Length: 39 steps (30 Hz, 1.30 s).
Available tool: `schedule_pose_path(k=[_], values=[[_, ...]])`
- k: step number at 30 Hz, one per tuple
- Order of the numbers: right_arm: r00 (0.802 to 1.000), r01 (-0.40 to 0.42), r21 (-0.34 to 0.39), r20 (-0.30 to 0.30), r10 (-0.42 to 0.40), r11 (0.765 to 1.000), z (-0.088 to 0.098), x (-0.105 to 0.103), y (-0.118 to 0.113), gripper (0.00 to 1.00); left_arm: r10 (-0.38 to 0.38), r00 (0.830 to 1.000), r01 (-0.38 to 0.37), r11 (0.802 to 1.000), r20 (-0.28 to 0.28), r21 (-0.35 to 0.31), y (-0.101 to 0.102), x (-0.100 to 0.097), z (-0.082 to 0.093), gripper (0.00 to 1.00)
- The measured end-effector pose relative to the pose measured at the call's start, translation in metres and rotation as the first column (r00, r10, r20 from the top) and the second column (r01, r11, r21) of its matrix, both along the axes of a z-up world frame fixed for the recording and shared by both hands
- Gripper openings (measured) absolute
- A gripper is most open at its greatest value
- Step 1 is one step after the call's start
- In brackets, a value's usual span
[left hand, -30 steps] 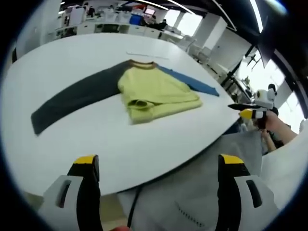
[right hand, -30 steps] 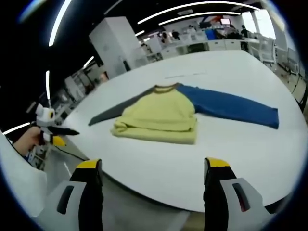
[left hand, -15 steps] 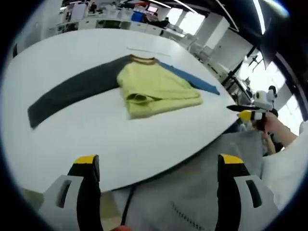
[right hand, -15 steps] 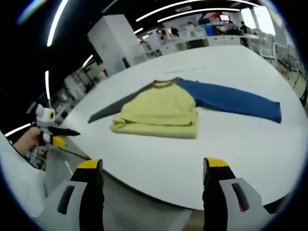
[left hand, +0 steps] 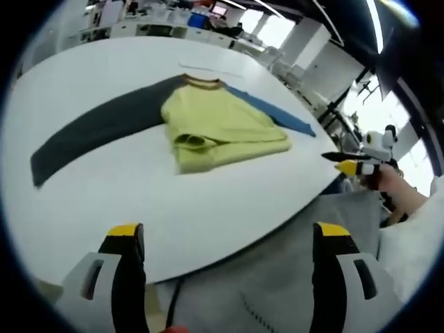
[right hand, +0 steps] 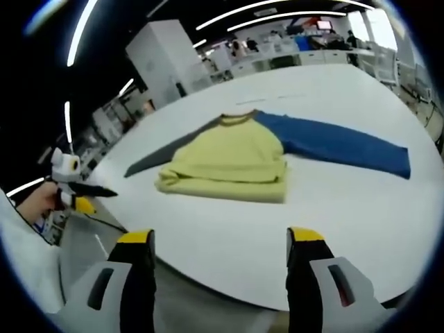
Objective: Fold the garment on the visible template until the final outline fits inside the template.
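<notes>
I see the shirt point(right hand: 232, 163) lying flat mid-table point(right hand: 326, 229), hem already doubled up, grey sleeve point(left hand: 90, 135) and blue sleeve point(right hand: 333, 146) spread out to either side. My left gripper point(left hand: 225, 243) and right gripper point(right hand: 218, 250) hang off the near edge, jaws wide, holding nothing. I judge the cloth light, limp, likely to drag. I'd pinch each sleeve at its cuff. I can't make out a template outline.
</notes>
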State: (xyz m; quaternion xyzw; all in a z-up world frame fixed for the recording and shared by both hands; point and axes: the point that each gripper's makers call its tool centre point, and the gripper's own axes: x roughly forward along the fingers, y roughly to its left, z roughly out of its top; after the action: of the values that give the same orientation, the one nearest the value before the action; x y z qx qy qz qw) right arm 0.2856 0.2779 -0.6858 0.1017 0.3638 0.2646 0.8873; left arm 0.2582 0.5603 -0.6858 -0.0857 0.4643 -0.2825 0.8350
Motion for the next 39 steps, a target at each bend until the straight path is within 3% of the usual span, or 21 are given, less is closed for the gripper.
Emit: schedule_pose_path(k=[9,39], values=[[1.000,-0.013,-0.012,-0.003,0.013,1.000,-0.005,0.011,0.004,0.75,0.002,1.000,-0.002,1.000,-0.003,0.000,0.001,0.019,-0.005,0.97],[0.999,-0.029,-0.068,0.015,0.030,0.997,-0.018,0.048,0.005,0.65,0.002,0.999,-0.002,1.000,-0.036,-0.008,-0.005,0.042,-0.018,0.95]])
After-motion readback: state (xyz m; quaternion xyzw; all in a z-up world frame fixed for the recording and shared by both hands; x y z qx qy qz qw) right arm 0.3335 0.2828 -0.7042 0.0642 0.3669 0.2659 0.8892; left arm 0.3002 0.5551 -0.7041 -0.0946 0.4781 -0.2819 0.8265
